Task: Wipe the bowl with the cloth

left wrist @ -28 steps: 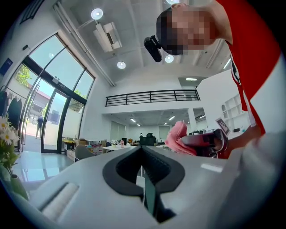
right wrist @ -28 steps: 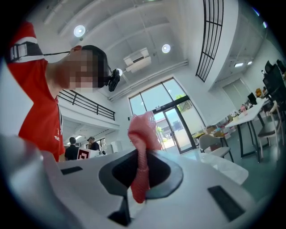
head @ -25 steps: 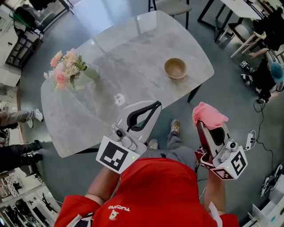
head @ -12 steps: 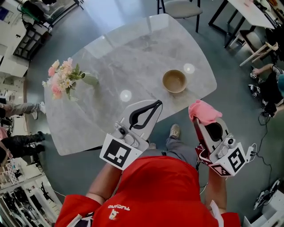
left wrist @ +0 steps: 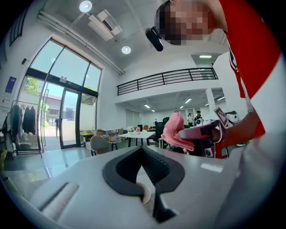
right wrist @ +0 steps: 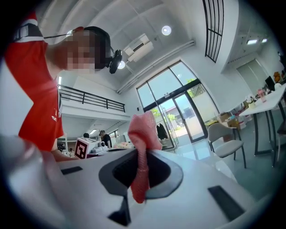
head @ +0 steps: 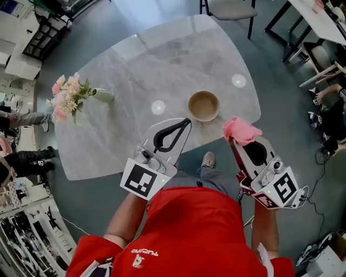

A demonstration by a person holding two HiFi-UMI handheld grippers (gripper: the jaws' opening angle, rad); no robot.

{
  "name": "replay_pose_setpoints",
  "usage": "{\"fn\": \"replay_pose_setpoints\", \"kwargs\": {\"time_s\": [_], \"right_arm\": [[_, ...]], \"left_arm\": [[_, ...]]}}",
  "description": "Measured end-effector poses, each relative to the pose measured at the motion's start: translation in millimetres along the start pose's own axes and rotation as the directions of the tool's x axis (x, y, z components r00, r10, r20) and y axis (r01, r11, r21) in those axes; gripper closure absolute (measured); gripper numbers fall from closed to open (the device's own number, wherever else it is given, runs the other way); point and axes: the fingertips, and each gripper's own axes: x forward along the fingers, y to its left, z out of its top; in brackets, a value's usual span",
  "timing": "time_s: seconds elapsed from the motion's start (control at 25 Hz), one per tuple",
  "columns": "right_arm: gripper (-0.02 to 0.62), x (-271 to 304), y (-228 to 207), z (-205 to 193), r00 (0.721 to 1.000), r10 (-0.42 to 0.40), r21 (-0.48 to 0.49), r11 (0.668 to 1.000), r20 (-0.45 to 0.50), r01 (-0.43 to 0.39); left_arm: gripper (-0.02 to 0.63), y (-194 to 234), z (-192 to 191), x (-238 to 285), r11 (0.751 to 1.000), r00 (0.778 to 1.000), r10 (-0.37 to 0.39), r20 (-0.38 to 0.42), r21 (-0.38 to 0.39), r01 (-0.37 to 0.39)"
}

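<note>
A tan wooden bowl stands upright near the front right edge of the grey marble table in the head view. My right gripper is shut on a pink cloth, held in the air just right of and nearer than the bowl, off the table's edge. The cloth sticks up between the jaws in the right gripper view. My left gripper is shut and holds nothing; its tip hovers over the table's front edge, just left of the bowl. The pink cloth also shows in the left gripper view.
A bunch of pink flowers lies at the table's left side. A chair stands at the far end, and another table with chairs is at the right. People's legs and shoes show at the left, on the grey floor.
The table and bowl have come closer and lower in the head view. Both grippers now sit nearer the bowl, the cloth beside it.
</note>
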Motion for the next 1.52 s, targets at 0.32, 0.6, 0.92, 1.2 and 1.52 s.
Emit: {"fn": "replay_pose_setpoints", "kwargs": {"time_s": [0.32, 0.6, 0.92, 1.2, 1.52], "right_arm": [[0.572, 14.2, -26.6, -12.2, 0.996, 0.065, -0.008, 0.998, -0.058, -0.066], [0.572, 27.9, -39.7, -22.3, 0.993, 0.079, 0.009, 0.997, -0.093, -0.079], [0.572, 44.5, -47.3, -32.1, 0.990, 0.053, 0.007, 0.999, -0.128, -0.052], [0.572, 61.8, -48.2, -38.0, 0.988, 0.019, 0.004, 1.000, -0.154, -0.019], [0.572, 78.8, -53.0, -50.2, 0.982, -0.043, 0.002, 0.999, -0.185, 0.044]], "left_arm": [[0.600, 5.5, -16.8, 20.6, 0.999, 0.999, 0.046, -0.030, -0.004, -0.046], [0.600, 14.0, -27.0, 33.5, 0.998, 0.997, 0.063, -0.054, -0.010, -0.064], [0.600, 27.8, -40.4, 42.1, 0.999, 0.997, 0.035, -0.073, -0.006, -0.035], [0.598, 35.4, -46.2, 49.5, 0.998, 0.996, -0.058, -0.067, 0.008, 0.058], [0.552, 46.2, -55.8, 54.9, 0.986, 0.985, -0.162, -0.057, 0.034, 0.164]]}}
